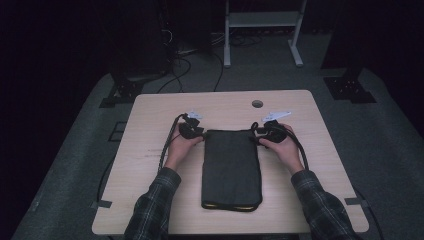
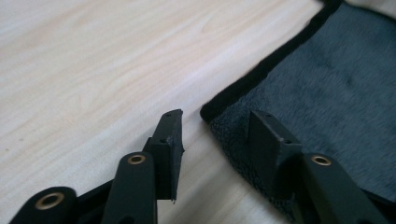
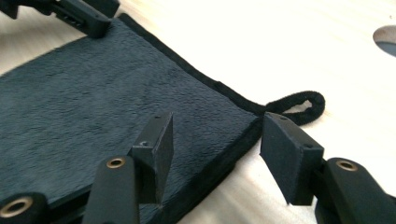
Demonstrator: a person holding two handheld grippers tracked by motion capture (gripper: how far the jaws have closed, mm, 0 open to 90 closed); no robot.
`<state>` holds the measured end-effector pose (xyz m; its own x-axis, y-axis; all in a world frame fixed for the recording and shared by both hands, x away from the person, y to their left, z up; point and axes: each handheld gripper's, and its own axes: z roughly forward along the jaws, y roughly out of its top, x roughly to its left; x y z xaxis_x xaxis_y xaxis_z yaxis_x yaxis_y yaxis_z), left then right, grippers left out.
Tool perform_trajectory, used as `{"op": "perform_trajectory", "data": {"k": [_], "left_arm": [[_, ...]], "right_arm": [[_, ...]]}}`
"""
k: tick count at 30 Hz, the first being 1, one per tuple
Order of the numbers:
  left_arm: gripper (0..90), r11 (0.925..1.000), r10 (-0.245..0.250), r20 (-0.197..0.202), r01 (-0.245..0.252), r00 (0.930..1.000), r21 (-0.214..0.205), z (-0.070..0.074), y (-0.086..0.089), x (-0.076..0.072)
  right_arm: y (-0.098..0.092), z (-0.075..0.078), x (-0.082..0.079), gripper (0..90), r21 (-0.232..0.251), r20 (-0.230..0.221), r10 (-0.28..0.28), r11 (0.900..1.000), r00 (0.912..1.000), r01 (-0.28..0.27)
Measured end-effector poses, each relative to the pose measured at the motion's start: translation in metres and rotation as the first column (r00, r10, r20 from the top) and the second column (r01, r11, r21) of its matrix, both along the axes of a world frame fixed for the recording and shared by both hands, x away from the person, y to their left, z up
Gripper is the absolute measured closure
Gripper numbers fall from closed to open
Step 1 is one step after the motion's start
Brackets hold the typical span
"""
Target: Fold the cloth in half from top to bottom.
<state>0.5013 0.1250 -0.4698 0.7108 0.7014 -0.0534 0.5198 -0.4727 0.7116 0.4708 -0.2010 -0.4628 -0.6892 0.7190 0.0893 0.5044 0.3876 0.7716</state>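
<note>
A folded dark grey plush cloth (image 1: 231,167) lies lengthwise on the light wood table (image 1: 145,155), with a yellow strip at its near edge. My left gripper (image 1: 192,131) is at the cloth's far left corner. In the left gripper view its jaws (image 2: 215,116) stand apart astride that corner of the cloth (image 2: 327,84), one over bare wood and one over the cloth, without pressing on it. My right gripper (image 1: 265,132) is at the far right corner. Its jaws (image 3: 218,119) straddle the cloth's edge (image 3: 93,102) beside a small fabric loop (image 3: 299,105), not gripping.
A round cable hole (image 1: 257,104) sits in the table beyond the cloth, toward the right. The left gripper (image 3: 79,16) appears at the top left of the right gripper view. Beyond the table are a white frame (image 1: 262,20), floor cables and black stand bases.
</note>
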Motion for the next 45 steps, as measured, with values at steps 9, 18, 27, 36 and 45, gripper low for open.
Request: {"op": "perform_trajectory", "data": {"k": [9, 18, 27, 36, 45], "left_arm": [[73.0, 0.9996, -0.020, -0.022, 0.020, 0.9996, -0.018, 0.000, -0.001, 0.000], [80.3, 0.9995, -0.022, -0.036, 0.021, 0.9991, -0.024, 0.000, -0.001, 0.000], [86.2, 0.9993, -0.012, -0.053, 0.010, 0.9985, -0.035, 0.001, -0.002, 0.000], [88.1, 0.9966, -0.001, -0.045, -0.003, 0.9990, -0.082, 0.010, 0.003, -0.001], [88.0, 0.9871, 0.002, 0.099, 0.014, 0.9951, -0.160, 0.051, 0.011, -0.006]], "right_arm": [[0.006, -0.018, 0.012, 39.7, 0.002, -0.037, -0.026, 0.9997, 0.9990, 0.026], [0.016, -0.020, 0.010, 43.4, -0.013, 0.001, -0.010, 0.9999, 1.0000, 0.010], [0.015, -0.020, 0.015, 76.9, 0.073, -0.079, 0.033, 0.9970, 0.9963, -0.027], [0.022, -0.013, 0.014, 80.1, 0.029, -0.070, 0.003, 0.9996, 0.9976, -0.001], [0.018, 0.028, 0.015, 80.0, 0.078, 0.026, 0.012, 0.9969, 0.9996, -0.014]]}}
